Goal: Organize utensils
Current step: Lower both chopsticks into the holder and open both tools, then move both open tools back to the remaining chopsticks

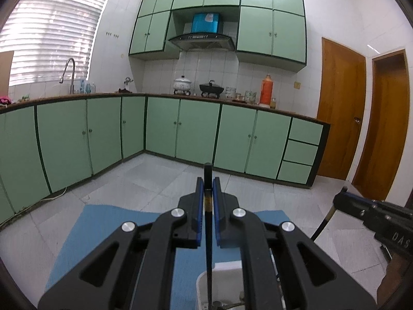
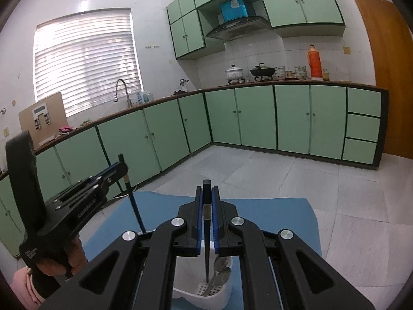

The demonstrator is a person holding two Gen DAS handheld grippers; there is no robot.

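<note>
Each gripper, left [image 1: 207, 193] and right [image 2: 206, 201], has its fingers clamped on a dark chopstick [image 2: 206, 235] above the white holder [image 2: 206, 298] (spoons inside); lower them tip-first and vertical.

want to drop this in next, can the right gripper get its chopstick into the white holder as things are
Probably yes. The right gripper holds its chopstick pointing down, tip already inside the white holder's open top. Only spoons lean beside it, and the left gripper with its own chopstick is off to the side.
</note>
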